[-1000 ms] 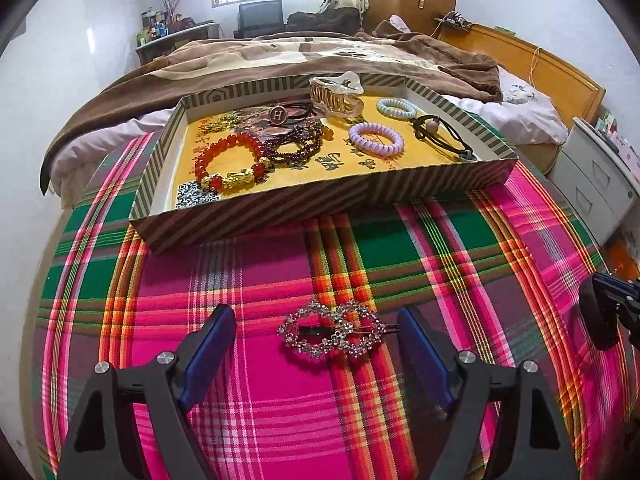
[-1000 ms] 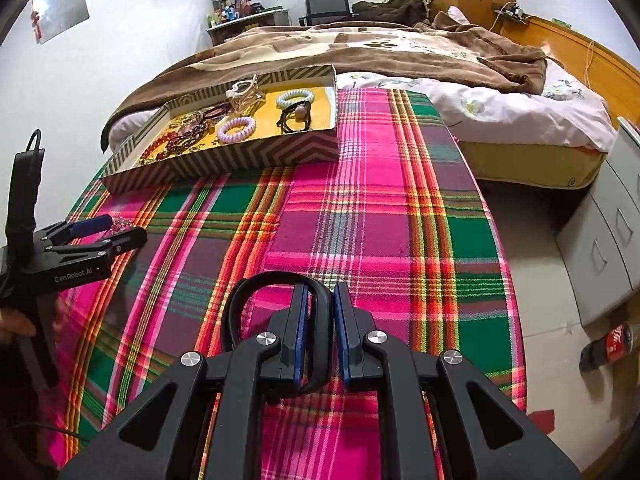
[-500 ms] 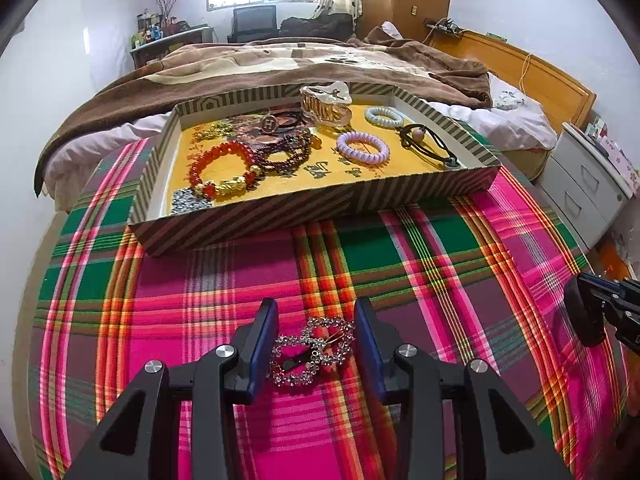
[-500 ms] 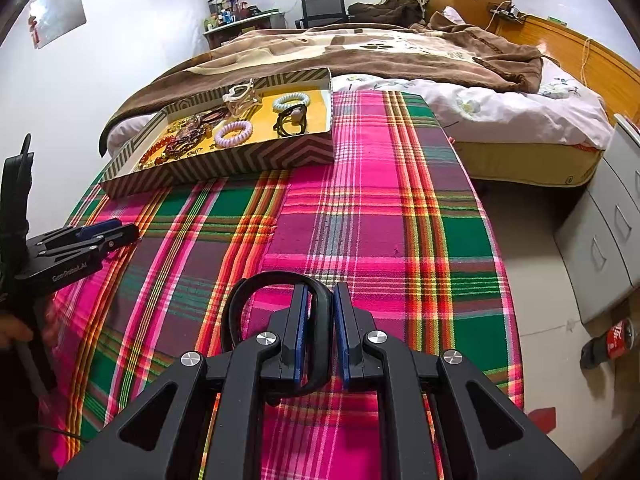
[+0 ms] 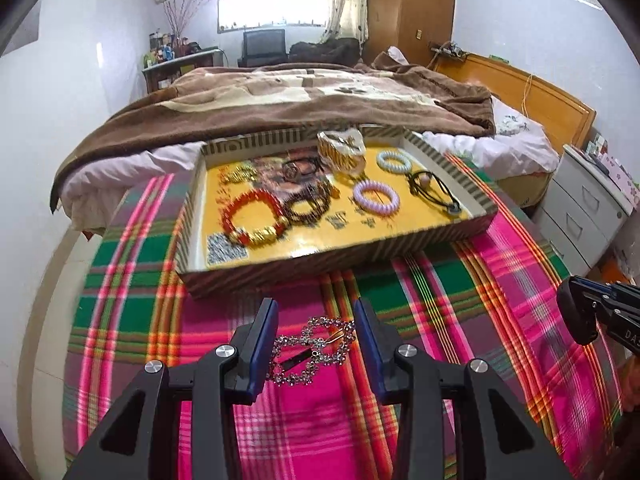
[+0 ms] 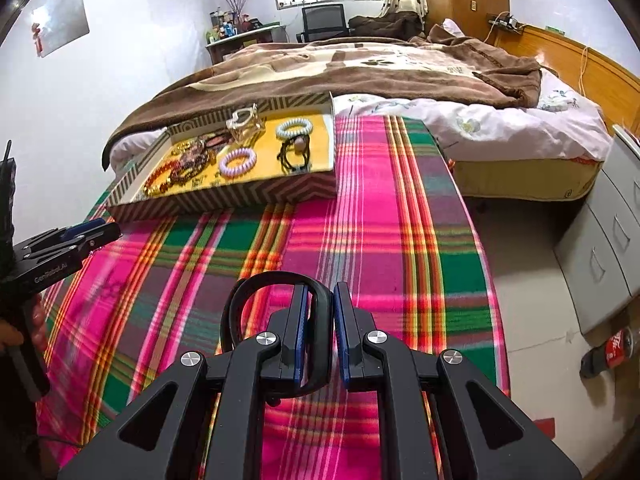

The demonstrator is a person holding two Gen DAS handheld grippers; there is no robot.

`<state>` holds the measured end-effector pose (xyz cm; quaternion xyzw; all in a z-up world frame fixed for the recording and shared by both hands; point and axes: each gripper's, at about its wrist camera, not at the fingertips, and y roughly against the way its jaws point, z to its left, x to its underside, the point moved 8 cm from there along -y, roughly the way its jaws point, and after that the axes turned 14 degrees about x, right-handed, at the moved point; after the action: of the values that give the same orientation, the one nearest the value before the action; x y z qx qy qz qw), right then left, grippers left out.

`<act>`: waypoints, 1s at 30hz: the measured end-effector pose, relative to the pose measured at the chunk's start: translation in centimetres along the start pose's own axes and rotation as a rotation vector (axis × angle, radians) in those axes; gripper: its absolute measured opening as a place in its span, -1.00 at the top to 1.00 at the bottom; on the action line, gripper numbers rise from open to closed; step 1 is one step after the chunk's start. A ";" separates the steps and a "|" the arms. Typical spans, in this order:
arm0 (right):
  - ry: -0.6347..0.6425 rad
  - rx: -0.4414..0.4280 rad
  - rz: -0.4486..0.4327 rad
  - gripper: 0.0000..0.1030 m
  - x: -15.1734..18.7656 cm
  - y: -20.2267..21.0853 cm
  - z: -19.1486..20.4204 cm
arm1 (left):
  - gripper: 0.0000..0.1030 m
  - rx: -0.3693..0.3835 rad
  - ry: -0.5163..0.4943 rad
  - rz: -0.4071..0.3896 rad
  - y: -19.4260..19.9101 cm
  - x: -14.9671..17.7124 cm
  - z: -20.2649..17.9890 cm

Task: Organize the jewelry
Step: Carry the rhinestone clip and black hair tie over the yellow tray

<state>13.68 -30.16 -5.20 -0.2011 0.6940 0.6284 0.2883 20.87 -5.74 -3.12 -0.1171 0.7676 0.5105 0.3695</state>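
Most pieces already lie in the tray [image 5: 332, 258] — the left claw [image 5: 315, 335] grips the clip [image 5: 312, 350], the right claw [image 6: 321, 312] pinches a black band [image 6: 256, 292] — both left to place.

Sparkly rhinestone hair clip [image 5: 312, 350], woven plaid cloth [image 5: 460, 288] — matt, glossy tray [image 5: 332, 258]

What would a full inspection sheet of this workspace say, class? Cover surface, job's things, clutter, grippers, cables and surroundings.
Surface: plaid cloth over the table.
Job's things: rhinestone hair clip between the fingers of the left gripper; tray holds red bead bracelet, purple coil tie, other pieces.
Clutter: nothing seen on the cloth.
Grippers: left shut on the clip; right gripper shut on a black hair tie.
Cables: nothing seen near the work.
Surroundings: bed, drawer unit, cola bottle on floor.
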 end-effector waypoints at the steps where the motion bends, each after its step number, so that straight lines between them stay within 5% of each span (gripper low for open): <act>1: 0.001 -0.001 -0.005 0.74 -0.4 0.0 0.1 | 0.23 0.001 -0.003 -0.005 0.2 -0.3 0.1; 13: 0.008 -0.027 -0.072 0.74 -6.9 -1.0 1.2 | 0.23 -0.006 0.032 -0.084 1.1 -4.9 2.5; 30: 0.027 -0.015 -0.050 0.74 -16.6 -8.8 3.4 | 0.23 0.037 0.069 -0.020 -5.4 -5.8 3.2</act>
<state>32.38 -29.29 -1.16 -0.2289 0.6879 0.6233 0.2931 29.36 -6.49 -3.52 -0.1355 0.7879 0.4881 0.3502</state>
